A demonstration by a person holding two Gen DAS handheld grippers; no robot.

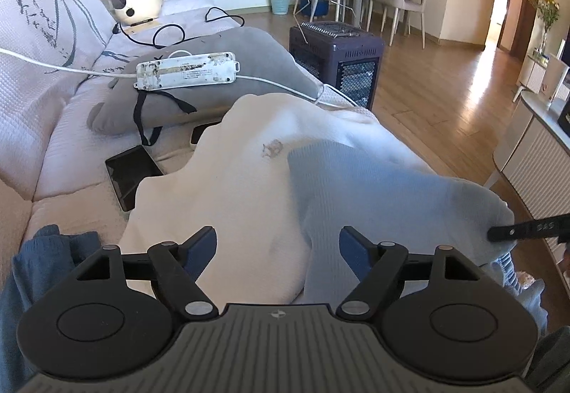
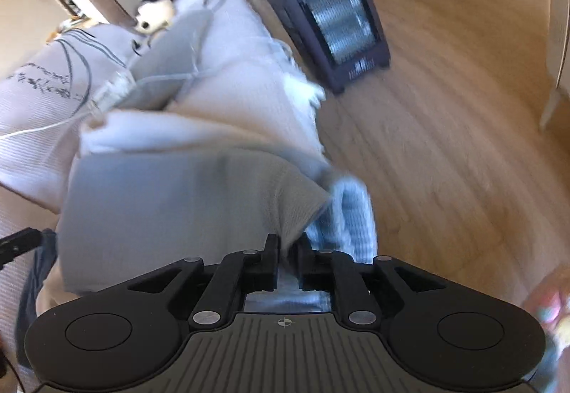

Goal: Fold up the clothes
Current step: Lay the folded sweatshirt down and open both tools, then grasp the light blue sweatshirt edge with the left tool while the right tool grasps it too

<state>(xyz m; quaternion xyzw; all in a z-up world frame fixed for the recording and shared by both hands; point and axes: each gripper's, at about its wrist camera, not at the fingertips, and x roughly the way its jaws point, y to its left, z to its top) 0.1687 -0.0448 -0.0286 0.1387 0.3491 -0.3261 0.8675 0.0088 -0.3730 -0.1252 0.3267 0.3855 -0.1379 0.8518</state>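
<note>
On a pale quilted sofa (image 1: 53,150) lies a cream-white knitted garment (image 1: 228,186), spread over the seat cushion with a small brownish mark on its chest. Across its right side drapes a pale blue-grey knitted garment (image 1: 374,193), reaching toward the sofa's front edge. The left gripper (image 1: 278,250) hovers just above both, its blue-padded fingers spread wide and holding nothing. The right gripper (image 2: 286,259) has its black fingers pinched together on a corner of the pale blue-grey cloth; that view is blurred. A dark flat tablet (image 1: 130,175) lies beside the cream garment, partly under its edge. Beyond sits a grey cushion (image 1: 213,86) carrying a worn white power strip (image 1: 187,70), and a dark purple heater (image 1: 338,67) stands on the wooden floor (image 1: 445,79).
</note>
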